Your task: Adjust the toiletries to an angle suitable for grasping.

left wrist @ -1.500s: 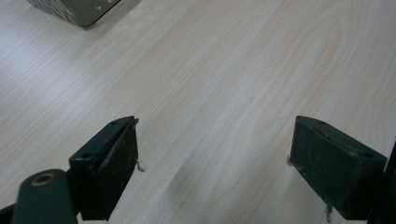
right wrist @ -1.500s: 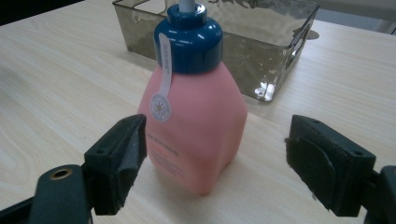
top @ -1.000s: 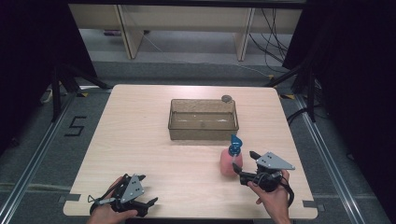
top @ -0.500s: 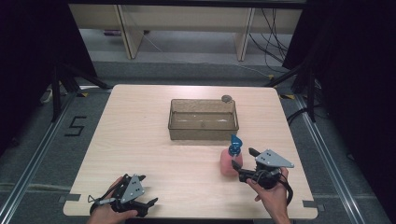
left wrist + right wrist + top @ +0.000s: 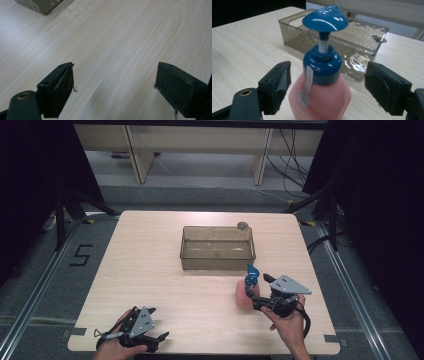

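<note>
The table (image 5: 150,270) carries a clear bin (image 5: 218,249) at its middle. Just in front of the bin stands an upright pump bottle (image 5: 322,82), flanked untouched by the spread right gripper (image 5: 325,90), seemingly lined up to grasp. Well left of the bin, the left gripper (image 5: 115,87) idles spread, holding nothing.

Left tool (image 5: 159,338) low at near bench edge, jaws wide apart, nothing between, hand (image 5: 116,348) gripping it from below; right tool (image 5: 251,296) level, jaws spread wide, pads touching nothing; right hand (image 5: 287,321) behind.
</note>
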The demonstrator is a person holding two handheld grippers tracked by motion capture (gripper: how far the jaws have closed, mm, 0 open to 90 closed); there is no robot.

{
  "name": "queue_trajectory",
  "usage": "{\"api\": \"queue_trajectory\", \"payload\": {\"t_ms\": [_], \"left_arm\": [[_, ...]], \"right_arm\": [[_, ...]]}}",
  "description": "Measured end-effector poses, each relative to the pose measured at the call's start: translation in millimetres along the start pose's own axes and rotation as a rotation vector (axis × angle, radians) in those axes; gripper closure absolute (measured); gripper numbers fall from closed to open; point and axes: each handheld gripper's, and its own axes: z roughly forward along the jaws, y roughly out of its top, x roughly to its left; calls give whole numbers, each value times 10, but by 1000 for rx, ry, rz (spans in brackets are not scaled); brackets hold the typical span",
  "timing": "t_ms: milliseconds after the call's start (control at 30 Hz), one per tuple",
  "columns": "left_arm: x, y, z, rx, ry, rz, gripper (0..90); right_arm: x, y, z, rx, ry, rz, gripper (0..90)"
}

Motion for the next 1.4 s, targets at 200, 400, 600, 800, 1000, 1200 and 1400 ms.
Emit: {"api": "queue_trajectory", "payload": {"t_ms": [200, 400, 600, 800, 1000, 1200, 1400], "left_arm": [[1, -1, 0, 0, 0, -1, 149], [3, -3, 5, 0, -1, -4, 149], [9, -4, 6, -1, 1, -9, 149], [8, 3, 8, -4, -4, -10, 149], [14, 7, 30, 13, -12, -8, 149], [22, 20, 30, 9, -9, -12, 149], [6, 10, 50, -9, -19, -28, 149]], "right_arm": [[22, 13, 54, 8, 9, 7, 224], [23, 18, 95, 1, 23, 33, 255], [-7, 16, 139, -10, 25, 46, 282], [15, 3, 185, -14, 42, 82, 301], [9, -6, 190, -6, 44, 67, 326], [-20, -16, 234, -31, 59, 46, 343], [-18, -13, 234, -18, 56, 42, 352]]}}
